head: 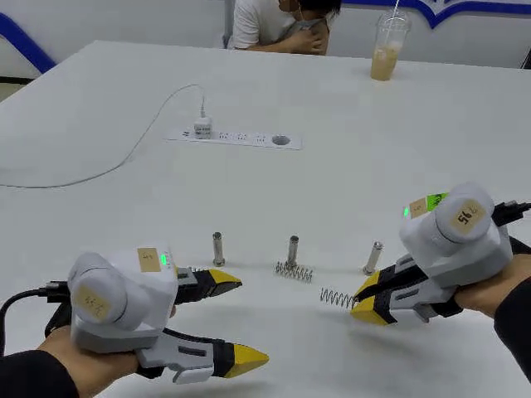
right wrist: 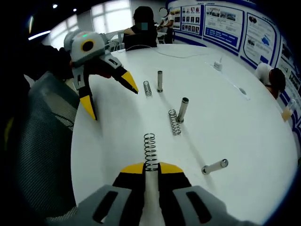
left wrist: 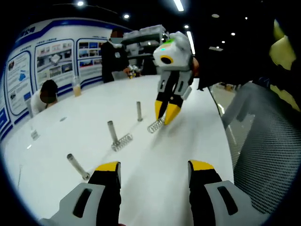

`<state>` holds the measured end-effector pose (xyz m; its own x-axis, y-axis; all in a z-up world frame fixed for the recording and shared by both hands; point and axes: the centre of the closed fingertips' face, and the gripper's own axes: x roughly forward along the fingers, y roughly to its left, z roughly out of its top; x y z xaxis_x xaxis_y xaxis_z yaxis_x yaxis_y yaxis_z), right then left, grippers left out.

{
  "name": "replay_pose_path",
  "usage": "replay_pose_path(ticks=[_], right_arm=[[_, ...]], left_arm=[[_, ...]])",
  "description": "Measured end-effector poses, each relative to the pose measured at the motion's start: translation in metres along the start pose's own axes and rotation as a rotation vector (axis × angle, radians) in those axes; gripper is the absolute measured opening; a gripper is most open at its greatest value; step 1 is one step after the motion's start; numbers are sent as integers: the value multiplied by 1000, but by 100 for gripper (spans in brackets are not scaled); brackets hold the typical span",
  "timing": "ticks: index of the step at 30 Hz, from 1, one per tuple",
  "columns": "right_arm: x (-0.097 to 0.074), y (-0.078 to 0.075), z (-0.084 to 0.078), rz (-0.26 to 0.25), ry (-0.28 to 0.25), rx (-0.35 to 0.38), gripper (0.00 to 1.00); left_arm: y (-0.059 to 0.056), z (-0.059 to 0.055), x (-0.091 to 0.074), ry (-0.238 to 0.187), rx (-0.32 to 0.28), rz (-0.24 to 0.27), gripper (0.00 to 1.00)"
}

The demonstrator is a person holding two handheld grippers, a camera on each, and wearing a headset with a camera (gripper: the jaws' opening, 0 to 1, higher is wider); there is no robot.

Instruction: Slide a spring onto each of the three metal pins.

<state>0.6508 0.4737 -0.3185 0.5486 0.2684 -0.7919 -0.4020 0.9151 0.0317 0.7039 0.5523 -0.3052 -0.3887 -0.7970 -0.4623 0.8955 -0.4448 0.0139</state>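
Observation:
Three short metal pins stand upright in a row on the white table: left pin (head: 218, 248), middle pin (head: 292, 249), right pin (head: 373, 258). One spring (head: 294, 271) lies beside the middle pin's base. My right gripper (head: 362, 300) is shut on the end of a second spring (head: 336, 298), held low and level in front of the right pin; the same spring (right wrist: 150, 150) sticks out straight from the closed jaws. A third spring (right wrist: 146, 88) lies by the far pin (right wrist: 160, 81), close to my left gripper (right wrist: 113, 100). My left gripper (head: 251, 322) is open and holds nothing.
A white power strip (head: 236, 137) with a plugged charger and a trailing cable lies mid-table. An iced drink cup (head: 388, 50) stands at the far edge, near a seated person (head: 278, 25). A mesh chair (left wrist: 263, 141) stands beside the table.

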Motion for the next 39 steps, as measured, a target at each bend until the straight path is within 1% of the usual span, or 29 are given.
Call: replay_pose_path(ticks=[7, 13, 17, 24, 28, 39], right_arm=[[6, 18, 11, 47, 5, -53, 11], [9, 26, 20, 71, 4, -85, 11], [12, 32, 25, 89, 8, -108, 11], [17, 42, 29, 118, 24, -142, 11], [17, 46, 31, 124, 31, -157, 11], [18, 55, 34, 149, 45, -193, 11]], left_arm=[[-6, 3, 6, 2, 16, -30, 54], [-8, 4, 10, 1, 30, -41, 49], [-12, 5, 12, 3, 45, -62, 45], [-18, 9, 17, 1, 79, -85, 39], [-20, 9, 18, 1, 94, -93, 36], [-26, 11, 20, -2, 143, -114, 24]])
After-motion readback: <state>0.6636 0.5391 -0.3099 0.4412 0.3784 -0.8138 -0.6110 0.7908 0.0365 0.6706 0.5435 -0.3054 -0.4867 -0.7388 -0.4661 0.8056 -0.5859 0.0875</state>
